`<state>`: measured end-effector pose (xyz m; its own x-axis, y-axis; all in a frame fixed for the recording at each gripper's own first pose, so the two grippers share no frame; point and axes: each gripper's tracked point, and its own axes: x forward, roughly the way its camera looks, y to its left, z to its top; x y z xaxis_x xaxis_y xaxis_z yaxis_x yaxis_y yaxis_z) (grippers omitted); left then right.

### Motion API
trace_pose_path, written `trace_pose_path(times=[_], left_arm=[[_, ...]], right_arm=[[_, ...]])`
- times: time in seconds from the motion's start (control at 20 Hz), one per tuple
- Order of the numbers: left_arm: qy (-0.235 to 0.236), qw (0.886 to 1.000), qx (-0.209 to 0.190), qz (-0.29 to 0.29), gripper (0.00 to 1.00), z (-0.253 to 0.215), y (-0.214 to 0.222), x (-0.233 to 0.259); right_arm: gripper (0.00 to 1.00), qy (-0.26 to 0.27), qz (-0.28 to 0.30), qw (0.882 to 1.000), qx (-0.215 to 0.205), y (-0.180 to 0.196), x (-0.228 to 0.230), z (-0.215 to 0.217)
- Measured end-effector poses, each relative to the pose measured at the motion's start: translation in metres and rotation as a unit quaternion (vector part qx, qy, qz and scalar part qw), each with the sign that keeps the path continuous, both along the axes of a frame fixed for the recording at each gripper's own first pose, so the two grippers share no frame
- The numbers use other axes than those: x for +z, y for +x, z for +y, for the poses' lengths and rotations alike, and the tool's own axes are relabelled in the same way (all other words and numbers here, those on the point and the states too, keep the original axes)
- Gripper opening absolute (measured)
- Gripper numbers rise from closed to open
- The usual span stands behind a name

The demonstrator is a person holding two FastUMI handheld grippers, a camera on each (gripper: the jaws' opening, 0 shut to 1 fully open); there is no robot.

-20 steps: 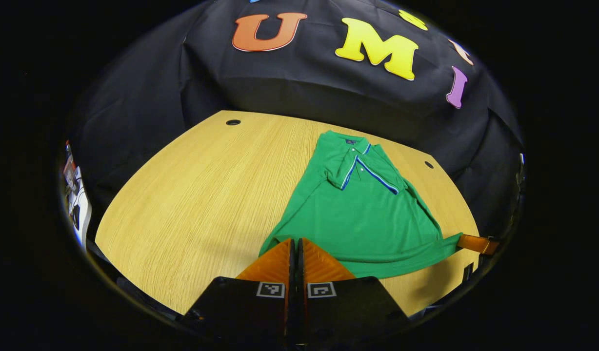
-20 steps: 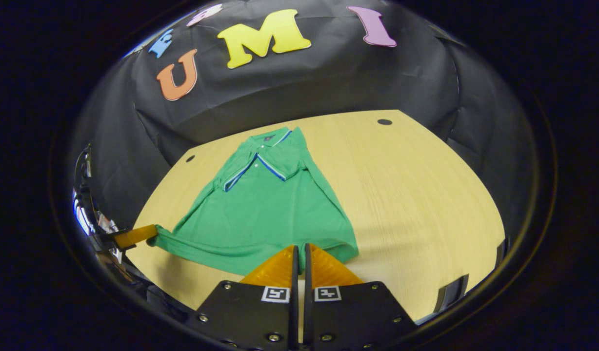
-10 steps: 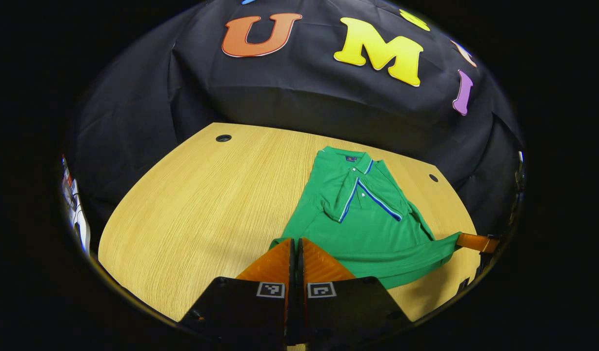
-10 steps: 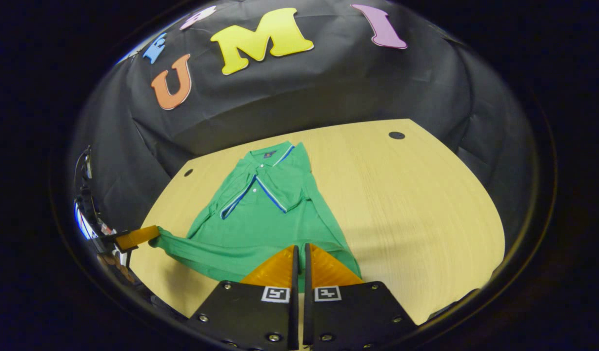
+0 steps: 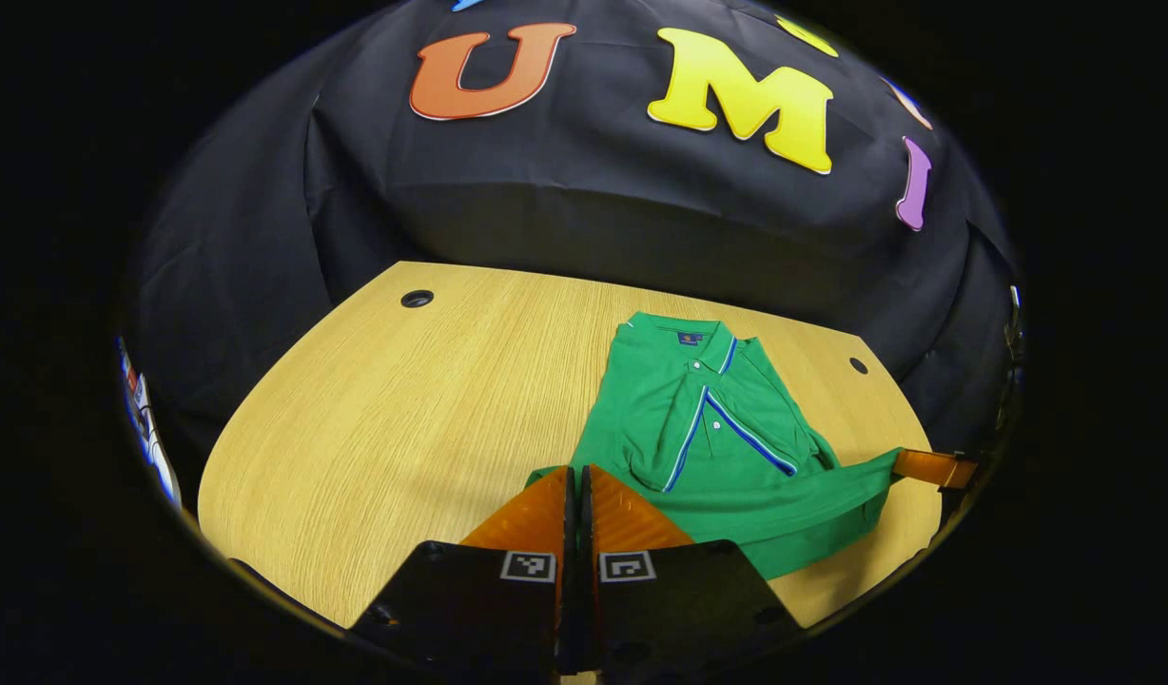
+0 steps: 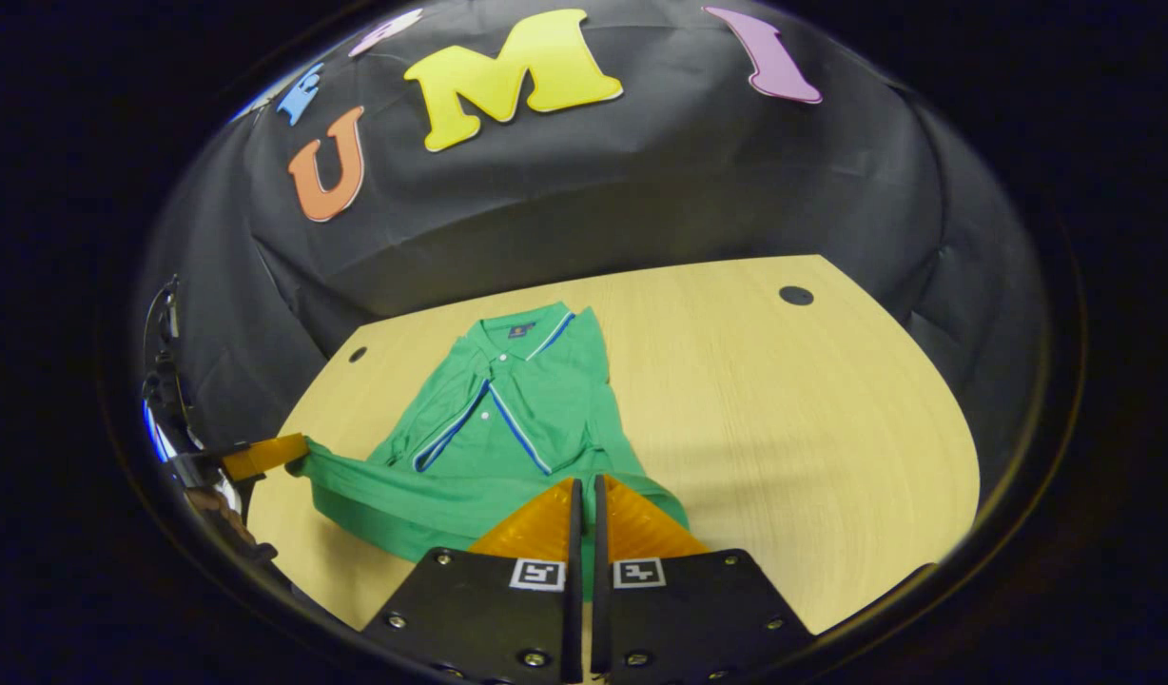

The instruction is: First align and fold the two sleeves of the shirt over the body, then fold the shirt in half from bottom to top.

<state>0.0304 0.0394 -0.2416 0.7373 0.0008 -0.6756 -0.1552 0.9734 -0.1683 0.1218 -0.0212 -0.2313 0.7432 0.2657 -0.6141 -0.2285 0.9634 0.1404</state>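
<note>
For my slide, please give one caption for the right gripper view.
Both grippers carry the green shirt's lifted hem toward its collar.

One green shirt (image 5: 727, 447) lies on one desk (image 5: 422, 409), which has two round holes; two claws, left claw (image 5: 576, 476) and right claw (image 6: 584, 485).

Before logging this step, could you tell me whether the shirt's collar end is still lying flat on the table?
Yes, the shirt has its collar end flat on the table.
</note>
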Motion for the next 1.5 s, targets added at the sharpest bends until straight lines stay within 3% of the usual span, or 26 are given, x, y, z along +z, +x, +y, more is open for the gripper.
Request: trace_pose_path(times=[0.7,1.5], left_arm=[[0.008,0.999,0.016,-0.034,0.03,0.013,0.118,-0.005],[0.042,0.997,0.009,-0.070,0.03,0.025,0.250,-0.028]], right_arm=[[0.04,0.004,-0.024,1.000,0.000,0.122,0.005,0.018],[0.04,0.018,-0.054,0.998,-0.002,0.254,0.006,0.036]])
